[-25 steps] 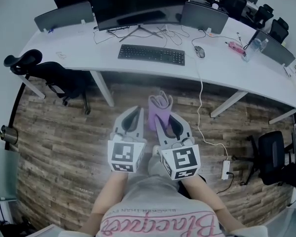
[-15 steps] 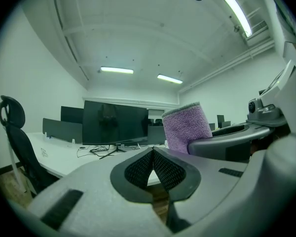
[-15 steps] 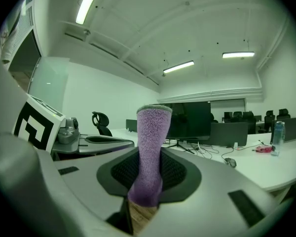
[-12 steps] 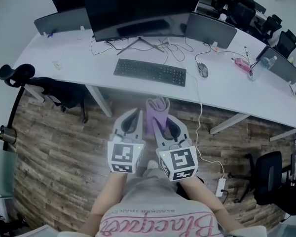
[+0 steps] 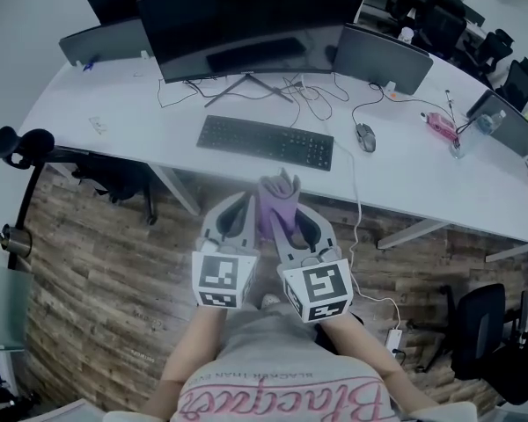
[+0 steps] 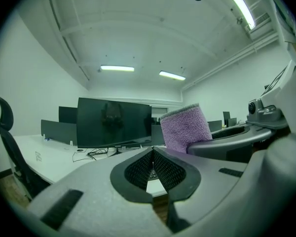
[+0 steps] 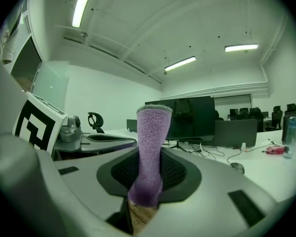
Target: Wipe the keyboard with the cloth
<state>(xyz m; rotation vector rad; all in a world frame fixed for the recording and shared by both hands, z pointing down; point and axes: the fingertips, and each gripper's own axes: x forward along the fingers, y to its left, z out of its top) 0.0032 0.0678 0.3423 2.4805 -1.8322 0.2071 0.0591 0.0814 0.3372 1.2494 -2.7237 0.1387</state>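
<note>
A black keyboard (image 5: 266, 142) lies on the white desk (image 5: 158, 117) in front of a wide black monitor (image 5: 246, 20). My right gripper (image 5: 284, 217) is shut on a purple cloth (image 5: 278, 199), which stands folded upward from its jaws (image 7: 150, 147). My left gripper (image 5: 238, 215) is beside it, shut with nothing between its jaws (image 6: 152, 154); the cloth (image 6: 185, 128) shows just to its right. Both grippers hang over the wooden floor, short of the desk's near edge and below the keyboard in the head view.
A mouse (image 5: 365, 136) lies right of the keyboard, with cables (image 5: 308, 86) behind it. More monitors (image 5: 377, 57) stand along the desk. A black chair (image 5: 35, 148) is at the left, another chair (image 5: 471, 319) and a power strip (image 5: 389, 339) at the right floor.
The desk and keyboard have slid lower and closer in the head view, so I have come nearer to them. Both grippers keep the same pose, the cloth still held.
</note>
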